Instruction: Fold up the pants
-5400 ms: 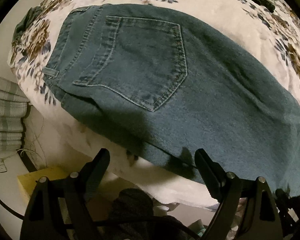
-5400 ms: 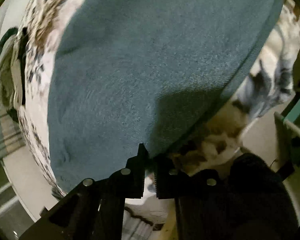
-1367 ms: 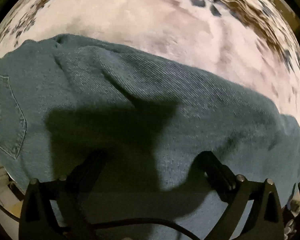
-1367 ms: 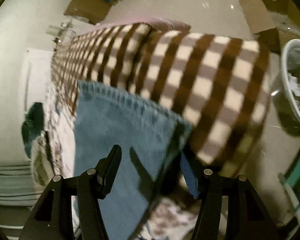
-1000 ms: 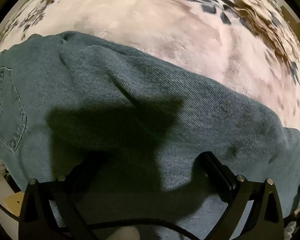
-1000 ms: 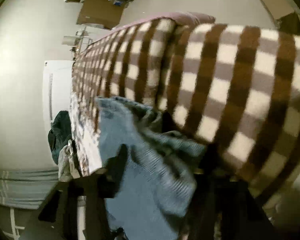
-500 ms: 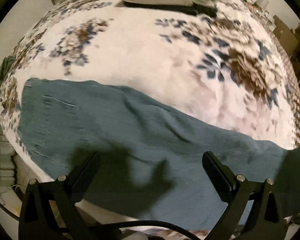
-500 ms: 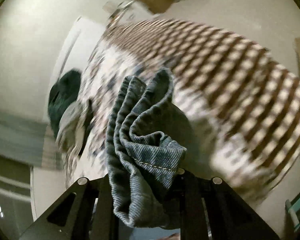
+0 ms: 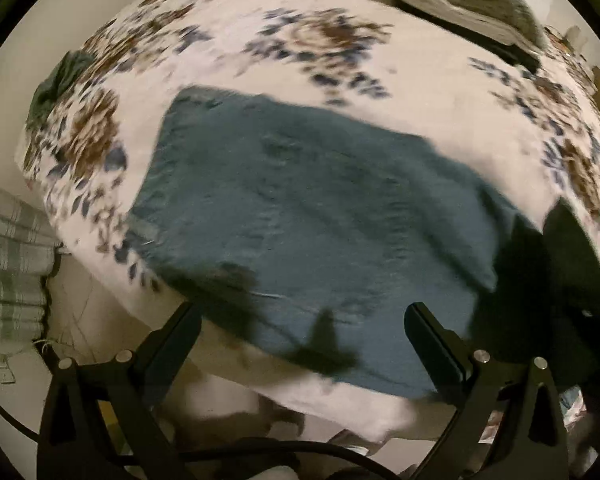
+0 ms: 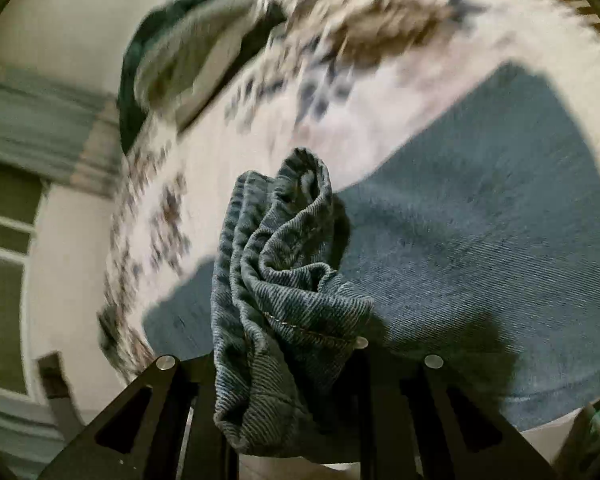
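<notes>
Pants [image 9: 320,216], blue denim, lie flat on the bed [image 9: 420,92], on a floral cover, close to the bed's near edge. Left wrist view is motion-blurred; stitching and pockets are not readable.

Left tongs [image 9: 302,334]: released, jaws spread wide, nothing between them. They hang above the near edge of the denim; the left finger [image 9: 172,340] sits over the bed's edge just off the fabric, the right finger [image 9: 432,340] over the cloth. Contact with the denim cannot be told. A dark shadow of the tongs falls on the fabric between the fingers.

Right tongs [image 10: 284,364]: clenched on a bunched end of the pants [image 10: 280,280]. Hem stitching shows on the gathered folds, which stand up out of the jaws in several ridges. This bunch is lifted above the flat part of the pants [image 10: 480,240], which spreads to the right and behind the tongs on the bed cover.

Other items: a folded pile of grey and dark clothes [image 9: 472,8] at the far side of the bed, well apart from the pants; the same pile [image 10: 180,52] appears upper left in the right wrist view. A dark green garment [image 9: 56,80] lies at the bed's left edge. A striped curtain [image 9: 8,256] hangs left of the bed.
</notes>
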### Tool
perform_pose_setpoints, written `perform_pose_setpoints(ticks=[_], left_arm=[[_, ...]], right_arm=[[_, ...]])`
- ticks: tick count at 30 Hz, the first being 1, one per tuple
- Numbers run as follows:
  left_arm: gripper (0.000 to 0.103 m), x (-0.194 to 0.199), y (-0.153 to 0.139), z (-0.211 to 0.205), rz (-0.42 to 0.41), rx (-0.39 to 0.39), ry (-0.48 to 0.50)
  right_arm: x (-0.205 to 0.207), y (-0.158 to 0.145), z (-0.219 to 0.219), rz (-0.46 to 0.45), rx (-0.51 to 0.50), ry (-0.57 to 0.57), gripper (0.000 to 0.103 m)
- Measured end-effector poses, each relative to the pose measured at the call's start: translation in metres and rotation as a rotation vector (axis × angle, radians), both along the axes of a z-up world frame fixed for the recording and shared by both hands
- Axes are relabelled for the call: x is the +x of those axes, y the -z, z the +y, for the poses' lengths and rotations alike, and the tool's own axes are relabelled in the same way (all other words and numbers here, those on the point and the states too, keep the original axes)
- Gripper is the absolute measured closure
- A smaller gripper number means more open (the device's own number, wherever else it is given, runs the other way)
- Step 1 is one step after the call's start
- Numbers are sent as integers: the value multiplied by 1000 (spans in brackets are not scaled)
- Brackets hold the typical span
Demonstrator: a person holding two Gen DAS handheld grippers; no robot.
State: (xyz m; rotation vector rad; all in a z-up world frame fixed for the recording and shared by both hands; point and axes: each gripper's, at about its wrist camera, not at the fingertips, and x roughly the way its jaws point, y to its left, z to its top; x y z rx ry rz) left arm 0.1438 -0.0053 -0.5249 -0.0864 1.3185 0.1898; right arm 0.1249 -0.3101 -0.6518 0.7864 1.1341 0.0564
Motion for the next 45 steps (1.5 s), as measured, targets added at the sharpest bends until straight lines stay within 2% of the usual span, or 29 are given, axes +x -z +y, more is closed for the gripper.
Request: perform_pose_setpoints(ticks=[6, 9, 10, 11, 14, 18, 23, 24, 26, 27, 28, 32, 35, 37, 41, 42, 43, 45], left_arm=[[0, -6, 18, 35, 24, -10, -47], [0, -6, 21, 43, 34, -42, -63], [0, -6, 20, 44, 35, -53, -65], [0, -4, 19, 43, 34, -71, -62], [0, 4, 14, 36, 22, -128, -35], [0, 25, 10, 0, 7, -239, 58], [0, 57, 45, -61, 111, -371, 186], [6, 61, 53, -71, 124, -399, 212], [33, 66, 67, -90, 135, -464, 275], [70, 65, 71, -95, 136, -482, 297], [86, 63, 73, -100, 128, -493, 319], [89, 49, 59, -90, 54, -537, 311], [89, 36, 47, -66, 29, -575, 245], [89, 26, 44, -54, 28, -565, 206], [87, 22, 66, -45, 59, -552, 163], [84, 25, 75, -44, 73, -549, 160], [75, 29, 83, -45, 91, -532, 163], [72, 32, 88, -43, 97, -542, 154]], right_arm=[[33, 32, 66, 51, -136, -108, 85], [44, 37, 84, 102, -172, -187, 67], [45, 33, 86, 106, -105, -221, 52], [43, 30, 83, 106, -38, -229, 44], [28, 11, 56, 91, 45, -177, 40], [-1, 4, 6, 140, -30, -69, 37], [-25, 23, -49, 247, -125, 55, 37], [-27, 26, -56, 252, -131, 72, 37], [-31, 28, -65, 254, -140, 96, 37], [-32, 28, -69, 251, -139, 104, 37], [-31, 28, -71, 247, -142, 112, 37], [-25, 28, -71, 248, -157, 101, 37], [-26, 25, -77, 258, -167, 79, 37], [-24, 23, -73, 269, -186, 44, 37], [-13, 29, -53, 308, -276, -44, 37], [-10, 32, -47, 317, -313, -67, 37], [-6, 35, -42, 326, -348, -87, 37], [0, 43, -35, 352, -407, -119, 36]])
